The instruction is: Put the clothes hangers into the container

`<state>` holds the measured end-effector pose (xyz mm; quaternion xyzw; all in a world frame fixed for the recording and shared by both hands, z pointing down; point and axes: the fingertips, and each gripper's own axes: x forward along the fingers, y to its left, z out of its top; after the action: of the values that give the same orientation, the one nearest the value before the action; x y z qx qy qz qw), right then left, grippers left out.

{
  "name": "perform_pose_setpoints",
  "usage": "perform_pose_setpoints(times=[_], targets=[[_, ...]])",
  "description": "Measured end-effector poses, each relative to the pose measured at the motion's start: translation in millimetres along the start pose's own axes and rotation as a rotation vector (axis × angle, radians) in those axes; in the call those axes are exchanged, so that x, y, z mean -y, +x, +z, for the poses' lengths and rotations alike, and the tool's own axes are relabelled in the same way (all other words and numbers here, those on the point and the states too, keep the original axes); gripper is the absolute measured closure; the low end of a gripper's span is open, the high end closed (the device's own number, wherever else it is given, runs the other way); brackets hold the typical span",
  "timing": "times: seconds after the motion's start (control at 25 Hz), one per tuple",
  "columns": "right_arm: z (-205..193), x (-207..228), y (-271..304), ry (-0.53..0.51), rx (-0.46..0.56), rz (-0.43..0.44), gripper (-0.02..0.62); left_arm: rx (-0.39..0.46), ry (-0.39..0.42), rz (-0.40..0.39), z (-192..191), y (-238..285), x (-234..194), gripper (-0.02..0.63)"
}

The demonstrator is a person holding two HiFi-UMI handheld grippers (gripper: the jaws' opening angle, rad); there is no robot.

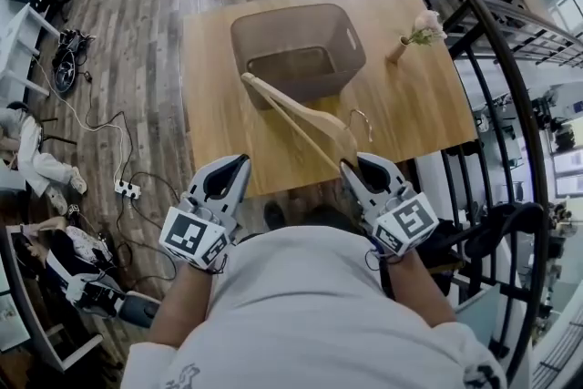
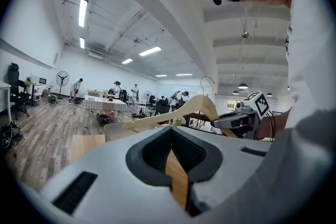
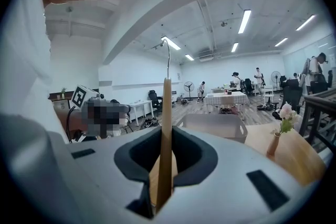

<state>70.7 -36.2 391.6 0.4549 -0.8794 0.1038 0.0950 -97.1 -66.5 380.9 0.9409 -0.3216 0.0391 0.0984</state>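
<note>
A wooden clothes hanger (image 1: 301, 118) with a metal hook slants above the wooden table (image 1: 414, 118), and its far arm reaches the near rim of the taupe plastic container (image 1: 291, 12). My right gripper (image 1: 351, 167) is shut on the hanger's near arm. In the right gripper view the hanger (image 3: 166, 128) stands edge-on between the jaws, and the container (image 3: 212, 126) lies ahead. My left gripper (image 1: 239, 164) hovers at the table's near edge, tips together and holding nothing. The left gripper view shows the hanger (image 2: 194, 107) off to the right. The container looks empty.
A small vase with a pink flower (image 1: 410, 36) stands on the table right of the container. A dark curved railing (image 1: 510, 105) runs close along the right side. Cables and a power strip (image 1: 127, 189) lie on the floor to the left.
</note>
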Motion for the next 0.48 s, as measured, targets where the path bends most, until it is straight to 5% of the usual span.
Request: perform_pose_setpoints(times=[0.48], targets=[[4, 38, 32, -0.045, -0.047, 0.032, 0.535, -0.008, -0.026, 0.035, 0, 29, -21, 0.6]])
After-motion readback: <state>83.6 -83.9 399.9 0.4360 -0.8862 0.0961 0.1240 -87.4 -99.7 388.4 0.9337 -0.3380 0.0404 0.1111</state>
